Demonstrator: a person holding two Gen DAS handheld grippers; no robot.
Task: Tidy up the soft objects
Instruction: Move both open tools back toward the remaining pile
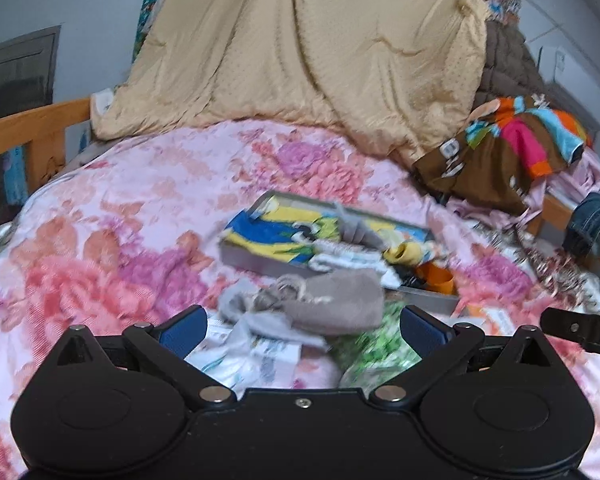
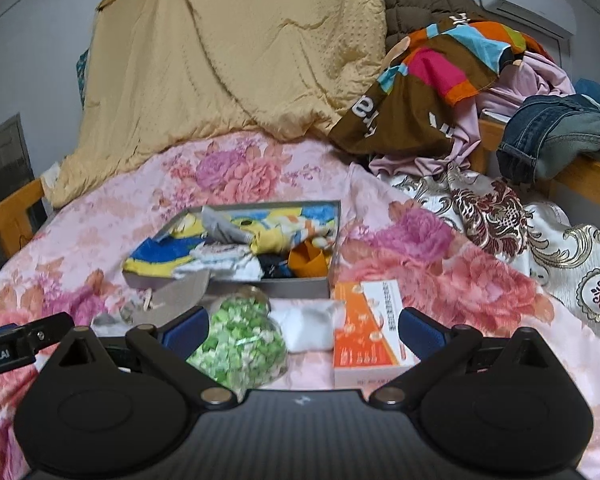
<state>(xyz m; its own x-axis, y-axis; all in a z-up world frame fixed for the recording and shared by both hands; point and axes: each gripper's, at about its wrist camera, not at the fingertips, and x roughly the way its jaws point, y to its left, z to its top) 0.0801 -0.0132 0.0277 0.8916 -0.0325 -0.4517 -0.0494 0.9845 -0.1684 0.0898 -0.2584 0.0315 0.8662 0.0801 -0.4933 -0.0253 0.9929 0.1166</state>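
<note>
A: So, lower left, why is the left gripper (image 1: pixel 300 322) spread wide?

B: Likely lining up the grey sock (image 1: pixel 332 300) at centre, just before the grey tray (image 1: pixel 260 266).

A: Right gripper (image 2: pixel 300 330)?

B: Apart, empty, over the green bag (image 2: pixel 236 340).

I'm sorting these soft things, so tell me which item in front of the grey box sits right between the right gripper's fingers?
The green-and-white patterned bundle. It lies between the open right gripper's fingers, while the white pouch and orange box sit beside it, nearer the other finger.
</note>
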